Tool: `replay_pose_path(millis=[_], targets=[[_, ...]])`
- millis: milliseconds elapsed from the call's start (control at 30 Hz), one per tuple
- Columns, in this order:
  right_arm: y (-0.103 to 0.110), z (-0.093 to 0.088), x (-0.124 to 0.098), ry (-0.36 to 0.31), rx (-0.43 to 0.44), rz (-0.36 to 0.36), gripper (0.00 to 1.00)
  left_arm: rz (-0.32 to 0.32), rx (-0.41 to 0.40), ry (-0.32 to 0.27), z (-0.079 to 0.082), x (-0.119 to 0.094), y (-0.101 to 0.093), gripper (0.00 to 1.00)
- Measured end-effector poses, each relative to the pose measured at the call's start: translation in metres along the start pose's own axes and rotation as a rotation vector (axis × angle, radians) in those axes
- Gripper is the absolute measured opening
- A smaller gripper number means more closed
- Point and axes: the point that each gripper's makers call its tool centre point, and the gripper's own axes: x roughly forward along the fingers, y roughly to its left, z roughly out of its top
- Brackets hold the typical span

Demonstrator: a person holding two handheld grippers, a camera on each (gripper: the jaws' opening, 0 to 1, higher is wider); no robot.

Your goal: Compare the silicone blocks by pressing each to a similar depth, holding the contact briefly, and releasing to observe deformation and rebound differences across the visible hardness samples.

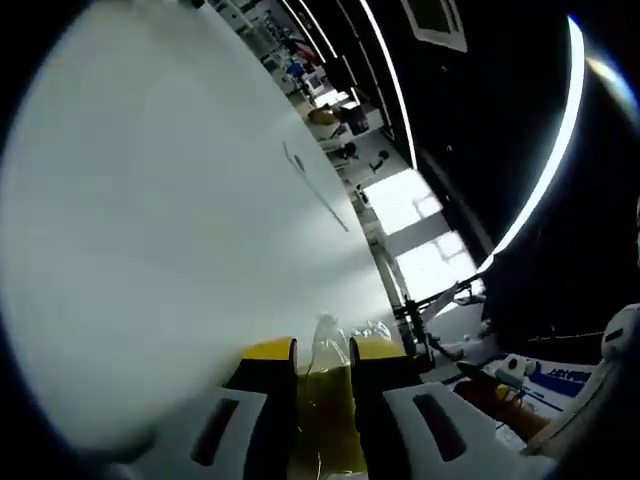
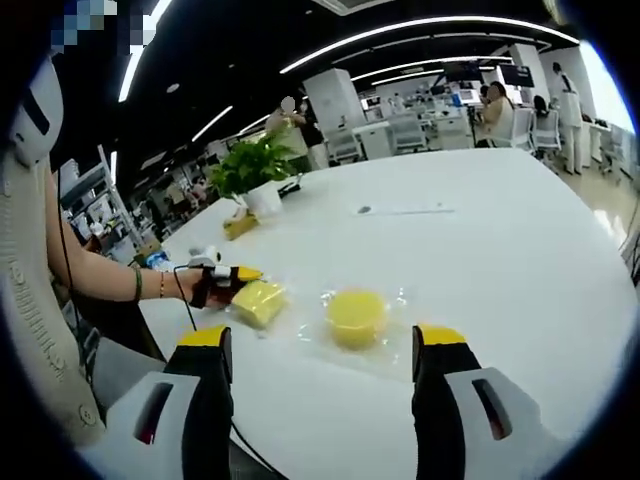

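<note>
In the left gripper view my left gripper (image 1: 322,350) is shut on a yellow silicone block (image 1: 325,415) in crinkled clear wrap, held between the yellow-tipped jaws. The right gripper view shows the same left gripper (image 2: 222,278) in a person's hand, holding that squarish yellow block (image 2: 259,301) low over the white table (image 2: 480,260). A round yellow silicone block (image 2: 357,318) in clear wrap lies on the table to its right. My right gripper (image 2: 322,338) stands open, its jaws wide apart on the near side of the round block and not touching it.
A potted plant (image 2: 253,170) stands at the table's far left, with a thin pen-like thing (image 2: 400,210) lying farther back. A person's bare forearm (image 2: 110,280) reaches in from the left. People and office chairs (image 2: 520,115) sit beyond the far edge.
</note>
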Motion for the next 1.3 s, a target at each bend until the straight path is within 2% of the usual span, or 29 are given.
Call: replay_pose_path(millis=[200, 333, 367, 400, 633, 833, 1000, 1167, 1300], targets=[[-0.003, -0.002, 0.002, 0.010, 0.000, -0.002, 0.67, -0.012, -0.030, -0.016, 0.001, 0.002, 0.002, 0.10], [-0.005, -0.002, 0.003, 0.011, 0.002, -0.003, 0.67, -0.021, 0.012, -0.017, 0.000, 0.004, -0.003, 0.04], [-0.006, -0.003, 0.004, 0.014, 0.002, -0.003, 0.67, -0.027, 0.071, -0.005, -0.002, 0.004, -0.004, 0.01], [-0.006, -0.003, 0.004, 0.016, 0.002, -0.002, 0.67, -0.013, 0.075, -0.006, -0.001, 0.004, -0.003, 0.00], [-0.005, -0.003, 0.006, 0.014, 0.000, 0.008, 0.67, 0.022, 0.181, 0.009, 0.000, 0.005, -0.004, 0.00], [-0.004, 0.000, 0.006, 0.003, -0.010, 0.016, 0.67, 0.041, 0.270, 0.015, 0.001, 0.005, -0.016, 0.00], [0.002, 0.012, 0.004, -0.028, -0.022, 0.026, 0.67, 0.065, 0.327, 0.007, 0.008, 0.003, -0.022, 0.00], [0.007, 0.018, -0.002, -0.049, -0.041, 0.038, 0.67, 0.076, 0.369, -0.012, 0.013, -0.001, -0.039, 0.00], [0.013, 0.024, -0.007, -0.072, -0.054, 0.049, 0.66, 0.101, 0.446, 0.000, 0.011, -0.004, -0.058, 0.00]])
